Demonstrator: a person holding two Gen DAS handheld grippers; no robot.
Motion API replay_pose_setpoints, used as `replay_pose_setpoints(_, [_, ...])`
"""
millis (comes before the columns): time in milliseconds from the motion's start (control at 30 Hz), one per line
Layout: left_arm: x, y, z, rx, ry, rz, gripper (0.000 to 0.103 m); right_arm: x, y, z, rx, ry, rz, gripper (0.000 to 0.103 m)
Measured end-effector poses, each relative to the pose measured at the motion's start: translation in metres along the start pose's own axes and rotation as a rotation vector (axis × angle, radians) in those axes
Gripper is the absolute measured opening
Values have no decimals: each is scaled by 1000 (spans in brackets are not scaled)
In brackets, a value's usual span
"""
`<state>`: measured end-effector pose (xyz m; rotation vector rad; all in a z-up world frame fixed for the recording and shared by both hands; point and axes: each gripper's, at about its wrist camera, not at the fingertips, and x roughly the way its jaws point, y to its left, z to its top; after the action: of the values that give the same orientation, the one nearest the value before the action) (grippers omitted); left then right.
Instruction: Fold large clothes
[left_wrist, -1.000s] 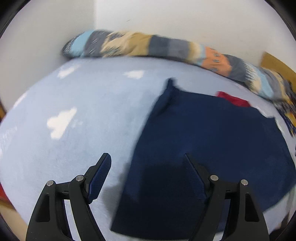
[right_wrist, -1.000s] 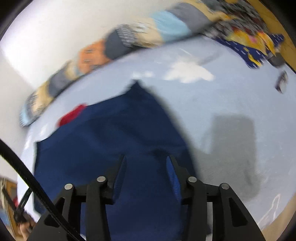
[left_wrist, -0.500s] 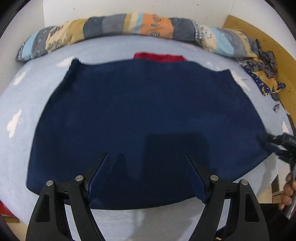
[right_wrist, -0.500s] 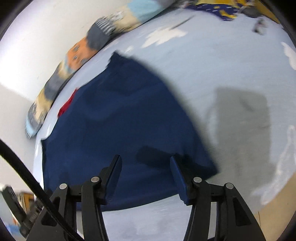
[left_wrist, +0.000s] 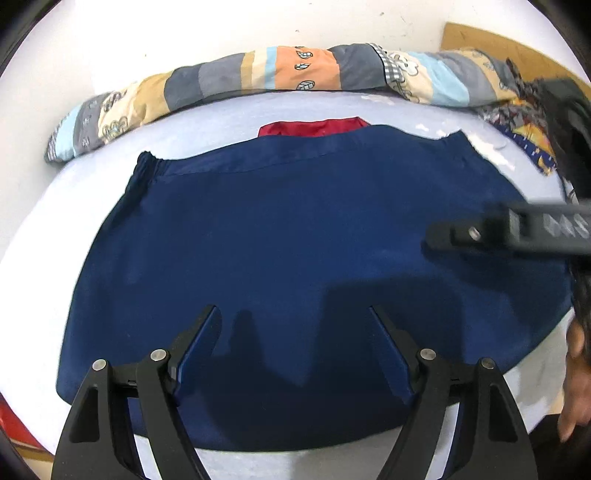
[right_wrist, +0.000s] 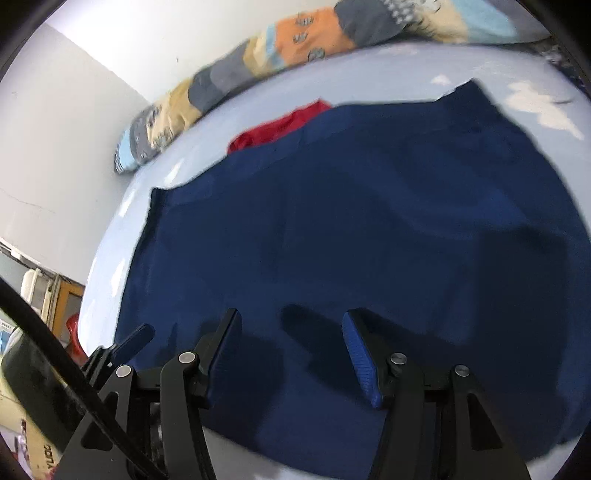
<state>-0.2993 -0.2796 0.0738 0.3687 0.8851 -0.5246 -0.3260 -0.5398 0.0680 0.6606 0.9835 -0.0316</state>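
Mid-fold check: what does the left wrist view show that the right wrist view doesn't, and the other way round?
Only the left wrist view: the wooden board against the far wall, the dark patterned cloth at the right, and a person's hand at the right edge.

Only the right wrist view: the room corner with cluttered furniture low on the left, and a black cable.

Both: the navy garment spread flat on the pale blue sheet, the red cloth behind it, the patchwork quilt roll, and both grippers open above the garment, the right gripper having just been opening with nothing between its jaws.

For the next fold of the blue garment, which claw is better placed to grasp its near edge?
Probably left. The left claw hangs open over the near hem of the blue garment. The right claw is open too, but sits further in over the cloth.
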Motion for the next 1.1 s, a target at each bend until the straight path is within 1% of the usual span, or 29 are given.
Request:
replay_pose_setpoints(100, [7, -3, -1, 48, 0, 33, 79, 3, -11, 10, 12, -5, -55, 61])
replay_pose_setpoints(133, [10, -4, -1, 58, 5, 34, 79, -1, -17, 14, 30, -16, -93, 61])
replay_pose_setpoints(167, [11, -4, -1, 61, 6, 36, 79, -7, -23, 15, 52, -27, -114, 62])
replay_pose_setpoints(233, [13, -5, -1, 54, 7, 31, 79, -15, -34, 14, 85, -31, -149, 66])
replay_pose_setpoints(267, [14, -6, 0, 46, 6, 26, 79, -18, -36, 14, 82, -34, -189, 66])
replay_pose_setpoints(300, [13, -7, 1, 42, 3, 22, 79, -22, -35, 15, 71, -41, -212, 67])
replay_pose_setpoints(333, [13, -9, 2, 42, 1, 16, 79, -26, -32, 14, 55, -51, -216, 67])
replay_pose_setpoints(400, [12, -14, 3, 54, -10, 20, 79, -28, -24, 12, 30, -51, -165, 69])
replay_pose_setpoints(500, [12, -25, 0, 103, -24, 29, 79, -28, -15, 4, 22, -41, -123, 77])
replay_pose_setpoints(567, [12, -29, -3, 141, -39, 46, 79, -18, -14, 0, 39, -10, -110, 81])
replay_pose_setpoints(633, [12, -31, -6, 166, -46, 55, 79, -5, -12, -2, 42, 11, -128, 82])
replay_pose_setpoints(700, [11, -31, -7, 169, -52, 54, 79, 0, -5, 0, 14, 16, -156, 82])
replay_pose_setpoints(733, [10, -30, -7, 167, -54, 53, 79, 2, -2, 0, 11, 16, -157, 82])
replay_pose_setpoints(833, [7, -29, -7, 167, -63, 60, 79, -8, 6, -2, -10, -11, -147, 82])
replay_pose_setpoints(900, [7, -28, -6, 168, -65, 66, 79, -14, 13, -3, -47, -39, -185, 83])
replay_pose_setpoints(967, [7, -28, -6, 167, -65, 68, 79, -17, 14, -5, -70, -50, -217, 87])
replay_pose_setpoints(1033, [7, -28, -5, 165, -65, 71, 79, -16, 11, -5, -72, -42, -241, 87])
replay_pose_setpoints(1100, [6, -29, -6, 166, -66, 69, 79, -9, 4, -6, -60, -9, -258, 87])
